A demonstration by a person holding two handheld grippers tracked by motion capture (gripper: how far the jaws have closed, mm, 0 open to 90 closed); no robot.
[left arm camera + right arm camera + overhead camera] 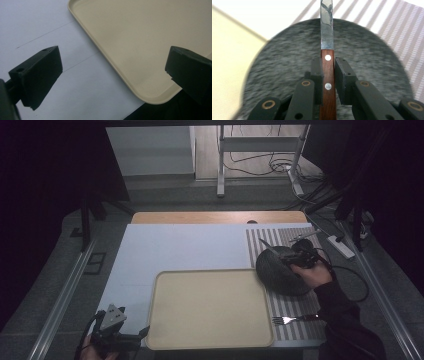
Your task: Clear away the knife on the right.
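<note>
Right tool (328,72): closed on a knife (327,50), gripping its brown wooden handle with two metal rivets. The jaws press the handle from both sides. The steel blade points forward, away from the tool, over a dark grey speckled plate (287,65). In the high view the right tool (295,259) sits above the far side of the plate (280,272), and the blade (270,247) points toward the far left. Whether the knife touches the plate cannot be told.

Plate: rests on a grey-and-white striped placemat (300,307) at the right side of the counter (175,245). Its left edge lies just beside the right rim of a beige tray (210,309); contact cannot be confirmed.

Fork (287,319): lies flat on the placemat near the front edge, tines pointing left toward the tray, just beside its right rim. The person's right sleeve (345,320) is next to the fork's handle end.

Left tool (142,332): held at the front left corner of the counter, level with the tray's near left corner. In the left gripper view its jaws stand wide apart, nothing between them; one jaw is over the white counter surface (50,25), the other over the tray (140,37). The tray's rounded corner (152,100) sits between the jaws.

Tray: bare, centred near the front edge of the counter.
</note>
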